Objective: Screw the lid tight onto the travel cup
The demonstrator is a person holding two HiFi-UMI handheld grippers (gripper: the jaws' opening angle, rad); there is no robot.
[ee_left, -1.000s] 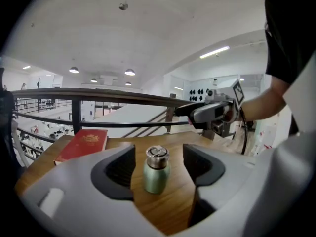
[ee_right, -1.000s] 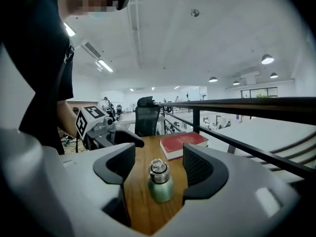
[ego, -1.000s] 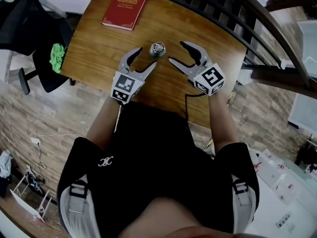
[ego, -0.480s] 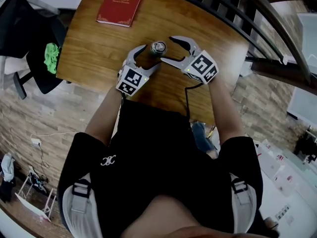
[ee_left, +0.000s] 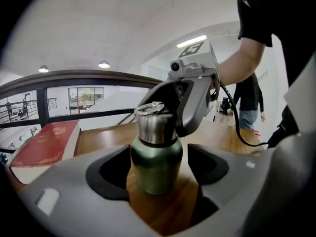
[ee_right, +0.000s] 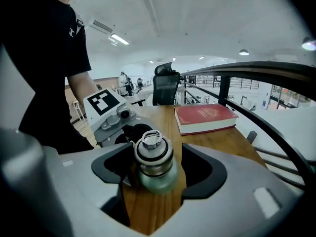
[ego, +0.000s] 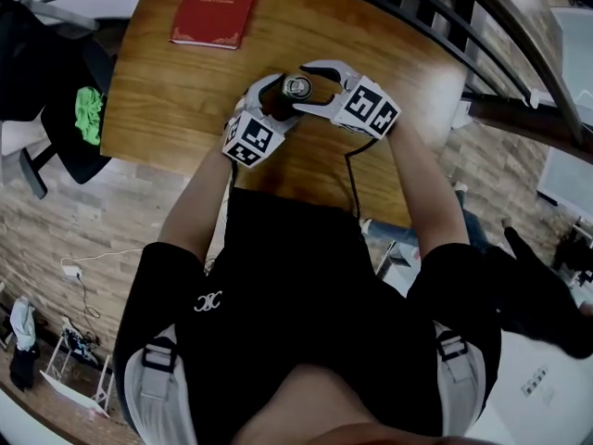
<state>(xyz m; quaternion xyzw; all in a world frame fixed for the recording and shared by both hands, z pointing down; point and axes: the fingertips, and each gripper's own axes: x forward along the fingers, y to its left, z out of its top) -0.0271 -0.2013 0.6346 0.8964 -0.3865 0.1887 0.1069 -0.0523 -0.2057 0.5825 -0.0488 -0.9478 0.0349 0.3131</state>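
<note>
Nearest the person, at the bench's (ego: 176,100) 6 o'clock edge, both grippers have just been opening. Their jaws stand wide and no pad presses on anything. The left gripper (ego: 276,102) reaches in from 7 o'clock, and the travel cup (ee_left: 155,164) stands upright between its jaws, level with the green body. The right gripper (ego: 309,88) comes from 4 o'clock, its jaws either side of the steel lid (ee_right: 153,154).

The risk I see is that the right gripper closes and twists before the left has clamped the body, so the cup spins or topples. The grippers also sit crowded together, so one jaw could knock the other.

The seam under the lid shows only as a dark line, so I cannot tell whether the lid is threaded square or merely resting. In the head view the jaws cover all but the cup's top. Farther off, at 11 o'clock, the red book (ego: 218,7) is cut off by the frame.
</note>
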